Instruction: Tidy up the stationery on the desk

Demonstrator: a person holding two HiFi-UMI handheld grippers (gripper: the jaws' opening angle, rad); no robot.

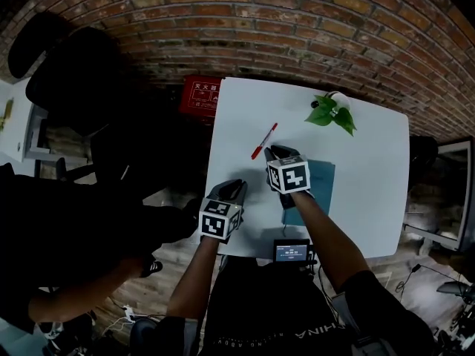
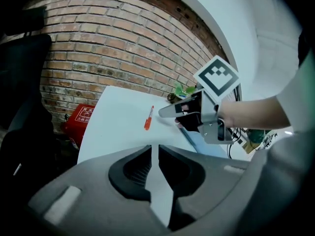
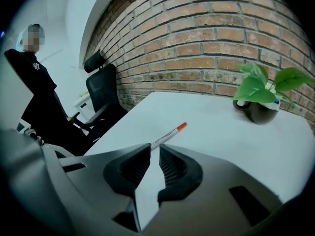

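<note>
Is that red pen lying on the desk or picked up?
Lying flat on the desk, not gripped: the pen rests just ahead of the right gripper, whose slightly parted jaws hold nothing.

Brick wall (image 1: 297,21), black office chair (image 3: 101,90)

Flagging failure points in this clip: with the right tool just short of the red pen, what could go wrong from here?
The right tool has jaws narrowly apart, so it may shove the red pen rather than straddle it. The pen lies flat on the white desk; a nudge could roll it toward the edge.
</note>
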